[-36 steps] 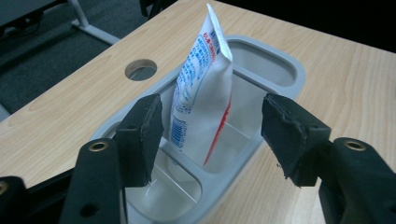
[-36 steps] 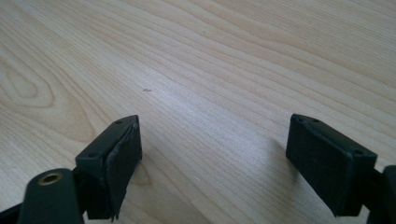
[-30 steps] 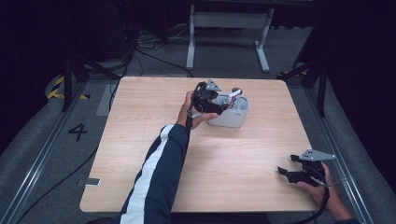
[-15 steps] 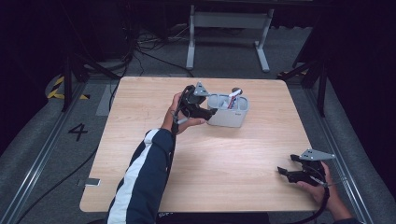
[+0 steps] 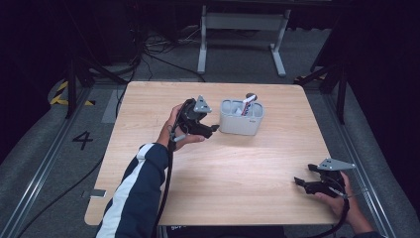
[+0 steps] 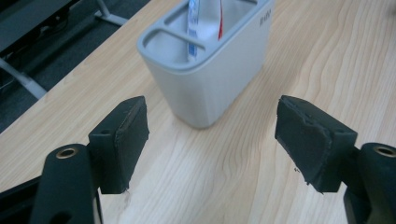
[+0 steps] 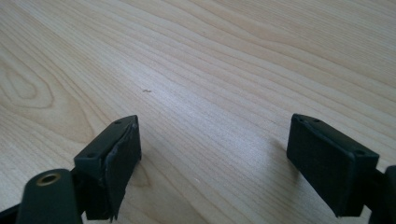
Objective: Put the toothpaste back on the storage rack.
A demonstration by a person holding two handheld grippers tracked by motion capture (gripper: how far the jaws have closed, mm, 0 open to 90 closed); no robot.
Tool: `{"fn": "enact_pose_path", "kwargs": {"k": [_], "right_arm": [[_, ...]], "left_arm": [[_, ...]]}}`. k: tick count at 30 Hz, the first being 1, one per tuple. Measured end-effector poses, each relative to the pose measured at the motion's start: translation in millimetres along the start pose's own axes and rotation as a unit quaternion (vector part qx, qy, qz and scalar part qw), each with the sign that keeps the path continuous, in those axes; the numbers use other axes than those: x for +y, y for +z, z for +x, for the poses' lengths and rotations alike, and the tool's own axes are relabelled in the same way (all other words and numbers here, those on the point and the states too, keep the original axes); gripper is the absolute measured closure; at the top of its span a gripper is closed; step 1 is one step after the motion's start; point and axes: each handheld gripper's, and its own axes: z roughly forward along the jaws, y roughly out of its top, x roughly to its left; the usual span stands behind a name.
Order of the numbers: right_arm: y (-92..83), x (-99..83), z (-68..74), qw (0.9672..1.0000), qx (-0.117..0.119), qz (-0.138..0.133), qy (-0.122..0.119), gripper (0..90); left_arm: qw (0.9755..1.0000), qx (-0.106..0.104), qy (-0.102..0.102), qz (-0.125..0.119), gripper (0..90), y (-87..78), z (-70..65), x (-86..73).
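Tube (image 5: 248, 102) held upright in grey caddy (image 5: 241, 120) on wood table (image 5: 237, 173); both grippers (image 6: 210, 140) (image 7: 215, 161) spread wide, nothing gripped.

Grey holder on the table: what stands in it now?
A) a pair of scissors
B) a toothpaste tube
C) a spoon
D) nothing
B: a white tube with red and blue print rises from one compartment of the grey holder, seen in the left gripper view.

Even overhead light brightens the wooden table (image 5: 247, 163) while the surrounding floor falls dark toward twelve o'clock; close-up jaws cast soft shadows, their near edges slightly blurred.
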Motion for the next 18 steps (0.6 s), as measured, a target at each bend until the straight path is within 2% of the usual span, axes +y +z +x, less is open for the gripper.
{"fn": "enact_pose_path", "kwargs": {"k": [10,18], "right_arm": [[-0.1,-0.2,0.5,1.0,-0.002,-0.001,0.001,18.1],[-0.3,-0.4,0.7,1.0,-0.003,-0.001,0.002,18.1]], "left_arm": [[0.9994,0.017,0.0,0.028,25.4,-20.7,0.8,-34.2],[0.999,0.023,-0.001,0.037,24.5,-37.8,-1.5,-56.8]]}}
